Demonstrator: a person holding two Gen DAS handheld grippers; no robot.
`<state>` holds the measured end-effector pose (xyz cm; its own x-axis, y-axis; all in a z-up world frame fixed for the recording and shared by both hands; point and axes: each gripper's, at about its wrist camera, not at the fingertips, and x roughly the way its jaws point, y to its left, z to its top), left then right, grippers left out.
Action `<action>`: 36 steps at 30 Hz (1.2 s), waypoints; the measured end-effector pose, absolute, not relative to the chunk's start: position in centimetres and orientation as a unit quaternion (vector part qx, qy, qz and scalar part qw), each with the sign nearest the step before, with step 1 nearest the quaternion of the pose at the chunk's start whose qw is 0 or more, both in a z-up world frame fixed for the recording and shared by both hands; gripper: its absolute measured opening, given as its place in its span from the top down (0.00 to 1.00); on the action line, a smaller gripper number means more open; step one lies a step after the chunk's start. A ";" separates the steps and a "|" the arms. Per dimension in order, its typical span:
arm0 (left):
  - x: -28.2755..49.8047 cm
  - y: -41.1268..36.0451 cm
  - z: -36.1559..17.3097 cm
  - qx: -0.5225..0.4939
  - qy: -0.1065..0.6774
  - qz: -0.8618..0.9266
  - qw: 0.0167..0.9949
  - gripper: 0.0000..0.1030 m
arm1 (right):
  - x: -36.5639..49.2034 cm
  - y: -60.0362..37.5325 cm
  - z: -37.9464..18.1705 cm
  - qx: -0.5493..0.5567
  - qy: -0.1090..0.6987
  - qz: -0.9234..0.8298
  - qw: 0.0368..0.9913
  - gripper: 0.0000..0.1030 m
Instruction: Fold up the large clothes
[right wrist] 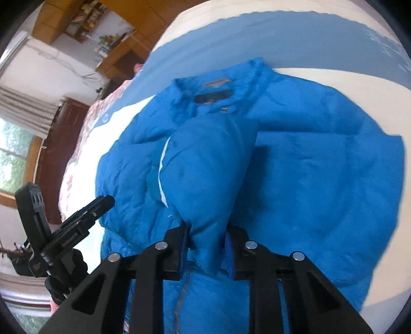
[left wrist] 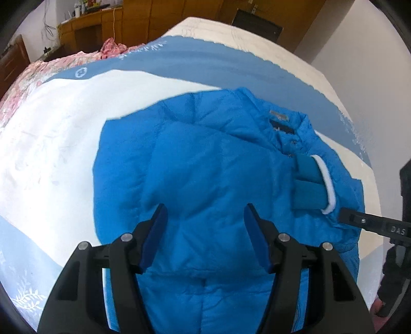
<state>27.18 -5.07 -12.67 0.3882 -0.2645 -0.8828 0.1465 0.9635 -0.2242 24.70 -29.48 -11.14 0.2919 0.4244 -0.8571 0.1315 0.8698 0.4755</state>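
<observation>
The step in hand is judged to be the folding-in of a sleeve across the body of the blue padded jacket (left wrist: pixel 205 164), which lies spread on the bed (left wrist: pixel 51 144), collar (left wrist: pixel 280 120) toward the far edge.

On the left, the left claw (left wrist: pixel 205 231) is seen with its fingers spread, poised over the jacket's lower front; nothing is held between the blue pads, and whether the tips touch the fabric cannot be told. In the right wrist view it shows at the jacket's left edge (right wrist: pixel 84 213).

Toward the right, one sleeve is seen already laid across the chest, its darker cuff (left wrist: pixel 310 185) with the white trim lying just below the collar. The right claw (right wrist: pixel 208 246) is pinching a puffed fold of sleeve (right wrist: pixel 205 164), the fabric bulging up between the pads. In the left wrist view only its dark tip (left wrist: pixel 359 221) is visible, near the cuff.

For the next move, the pinched sleeve would probably have to be carried over and laid flat on the body, then let go; the free left claw could be used to hold the front down. The padding is thick and springy, so the fold may be expected to lift again.

Around the jacket, a white-and-blue bedcover (left wrist: pixel 179 59) is spread, a pink flowered quilt (left wrist: pixel 38 69) is bunched at the far left, and wooden furniture (left wrist: pixel 97 23) stands beyond. Nothing is seen lying in the way of the fold.
</observation>
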 end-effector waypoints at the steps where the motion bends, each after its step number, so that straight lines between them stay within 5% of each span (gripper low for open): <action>1: 27.3 -5.4 -13.2 -0.053 0.543 -0.123 0.829 0.41 | 24.5 -29.9 -11.5 0.235 0.589 0.086 0.768 0.77; 7: 27.8 -6.3 -15.5 -0.019 0.555 -0.108 0.825 0.41 | 24.0 -30.9 -14.8 0.258 0.610 0.077 0.746 0.68; 19: 27.7 -5.2 -12.2 0.003 0.542 -0.076 0.837 0.41 | 24.8 -25.3 -7.9 0.104 0.563 0.092 0.815 0.40; 26: 28.8 -4.9 -14.5 -0.010 0.564 -0.076 0.822 0.40 | 27.4 -22.5 -11.5 0.047 0.597 0.065 0.798 0.38; 28: 28.7 -5.0 -14.6 -0.009 0.564 -0.076 0.822 0.40 | 27.7 -22.7 -12.1 0.030 0.599 0.046 0.799 0.57; 31: 28.7 -5.1 -14.7 -0.006 0.565 -0.074 0.822 0.40 | 27.6 -24.3 -12.2 0.059 0.598 0.045 0.798 0.71; 36: 28.6 -5.0 -14.8 -0.004 0.563 -0.078 0.823 0.40 | 26.0 -28.7 -10.2 0.144 0.575 0.061 0.803 0.83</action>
<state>28.56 -4.96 -14.77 0.3535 -0.1323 -0.9260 0.1230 0.9879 -0.0942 25.99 -28.71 -10.23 0.3322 0.2623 -0.9060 0.0678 0.9514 0.3003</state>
